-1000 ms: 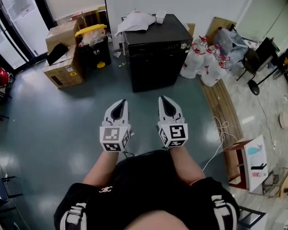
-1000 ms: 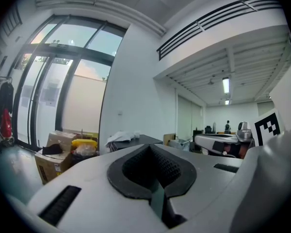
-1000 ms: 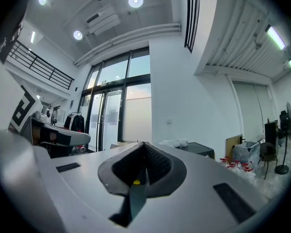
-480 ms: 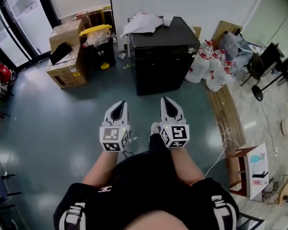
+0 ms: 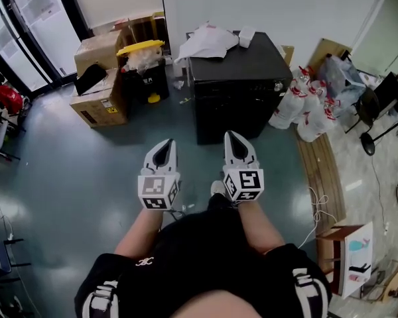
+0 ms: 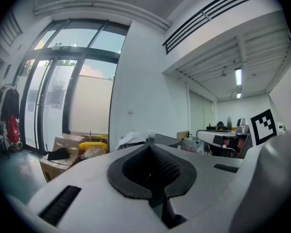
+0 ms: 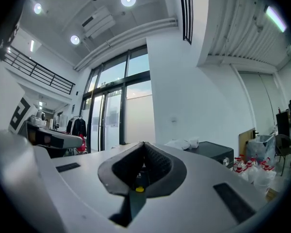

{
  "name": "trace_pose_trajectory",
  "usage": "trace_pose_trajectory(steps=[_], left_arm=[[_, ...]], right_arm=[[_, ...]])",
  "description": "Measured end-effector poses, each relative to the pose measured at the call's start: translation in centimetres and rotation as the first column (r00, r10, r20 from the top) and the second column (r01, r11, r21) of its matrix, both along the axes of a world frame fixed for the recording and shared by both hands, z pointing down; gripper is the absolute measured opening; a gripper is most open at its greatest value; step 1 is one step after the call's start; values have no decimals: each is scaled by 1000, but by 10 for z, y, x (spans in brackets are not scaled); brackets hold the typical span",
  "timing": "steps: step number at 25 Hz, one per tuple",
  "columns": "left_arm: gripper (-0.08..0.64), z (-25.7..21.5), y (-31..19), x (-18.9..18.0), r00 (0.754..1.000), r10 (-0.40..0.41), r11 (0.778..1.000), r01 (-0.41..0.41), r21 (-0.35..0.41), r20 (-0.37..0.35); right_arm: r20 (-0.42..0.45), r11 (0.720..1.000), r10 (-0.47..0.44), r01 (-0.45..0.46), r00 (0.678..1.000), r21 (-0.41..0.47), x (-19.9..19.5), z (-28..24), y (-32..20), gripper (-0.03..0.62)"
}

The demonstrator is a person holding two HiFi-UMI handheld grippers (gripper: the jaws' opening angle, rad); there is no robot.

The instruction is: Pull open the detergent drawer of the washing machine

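Observation:
A black washing machine (image 5: 242, 78) stands against the white wall, its front facing me, with a round knob (image 5: 276, 85) at the right end of its control strip. The detergent drawer itself is too small to make out. White cloth (image 5: 209, 42) and a small white box (image 5: 246, 37) lie on its lid. My left gripper (image 5: 164, 142) and right gripper (image 5: 232, 135) are held side by side above the floor, short of the machine's front, both shut and empty. The machine's top shows beyond the left gripper (image 6: 150, 147) and to the right past the right gripper (image 7: 143, 144).
Cardboard boxes (image 5: 103, 98) and a black bin with a yellow lid (image 5: 144, 65) stand left of the machine. Plastic jugs (image 5: 305, 111) crowd its right side, with wooden planks (image 5: 322, 171) and a white cable (image 5: 315, 207) on the floor. Glass doors (image 5: 26, 25) line the far left.
The washing machine and the clutter around it have slid down and to the right in the head view, so I stand closer to it. Both grippers keep the same pose, shut.

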State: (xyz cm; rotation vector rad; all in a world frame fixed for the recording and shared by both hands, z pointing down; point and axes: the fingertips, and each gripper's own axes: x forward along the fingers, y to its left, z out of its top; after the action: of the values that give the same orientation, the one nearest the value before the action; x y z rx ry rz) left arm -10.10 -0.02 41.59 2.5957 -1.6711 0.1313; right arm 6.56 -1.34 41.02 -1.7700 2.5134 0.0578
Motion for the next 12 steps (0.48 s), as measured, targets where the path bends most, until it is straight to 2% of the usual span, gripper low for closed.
trace_pose_trajectory(steps=[12], left_arm=[[-2,-16,-151,55,999,-37,999,37,-7,14]], right_arm=[[13,998,-63,63,998,-30,46,-10,-162,2]])
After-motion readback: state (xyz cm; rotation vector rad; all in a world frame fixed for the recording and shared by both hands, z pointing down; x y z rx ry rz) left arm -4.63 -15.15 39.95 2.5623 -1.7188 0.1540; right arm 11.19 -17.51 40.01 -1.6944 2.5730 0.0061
